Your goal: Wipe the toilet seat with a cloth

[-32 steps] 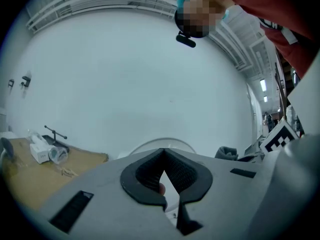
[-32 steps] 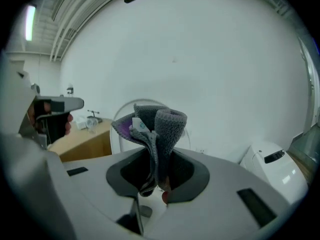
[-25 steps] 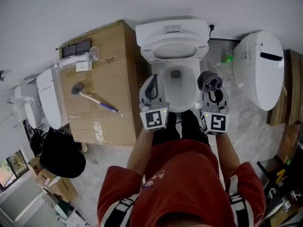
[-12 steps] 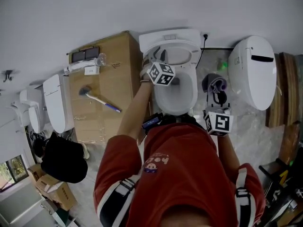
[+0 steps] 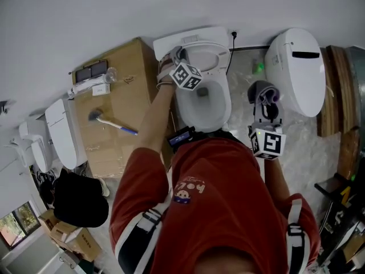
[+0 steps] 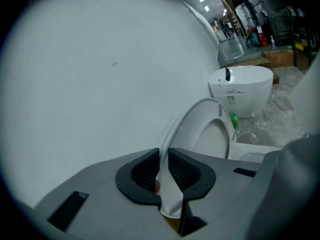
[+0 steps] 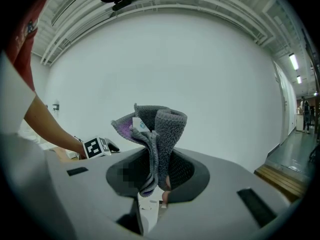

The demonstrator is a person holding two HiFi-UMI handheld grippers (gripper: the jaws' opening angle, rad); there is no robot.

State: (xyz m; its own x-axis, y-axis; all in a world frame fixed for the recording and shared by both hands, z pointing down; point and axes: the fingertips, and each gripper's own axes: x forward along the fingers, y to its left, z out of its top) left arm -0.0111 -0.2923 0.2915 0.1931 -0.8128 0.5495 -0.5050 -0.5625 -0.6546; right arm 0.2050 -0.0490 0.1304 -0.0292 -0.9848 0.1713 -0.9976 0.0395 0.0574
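The white toilet (image 5: 202,99) stands open, its lid (image 5: 202,53) raised against the cistern. My left gripper (image 5: 171,59) is at the lid's left side. In the left gripper view the lid (image 6: 210,129) runs edge-on between the jaws of the left gripper (image 6: 164,171), which have just been closing and now pinch it. To the right of the bowl, my right gripper (image 5: 263,99) is shut on a bunched grey and purple cloth (image 5: 261,91). In the right gripper view the cloth (image 7: 157,126) sticks up from the right gripper (image 7: 159,171).
A large cardboard box (image 5: 122,107) stands left of the toilet with a brush (image 5: 108,121) on top. A second white toilet (image 5: 296,67) stands to the right, next to a wooden platform (image 5: 333,84). A green item (image 5: 259,67) lies on the floor between the toilets.
My left gripper has gone from the bowl's front left to the raised lid's left edge and closed on it. My right gripper has drifted right of the bowl with the cloth.
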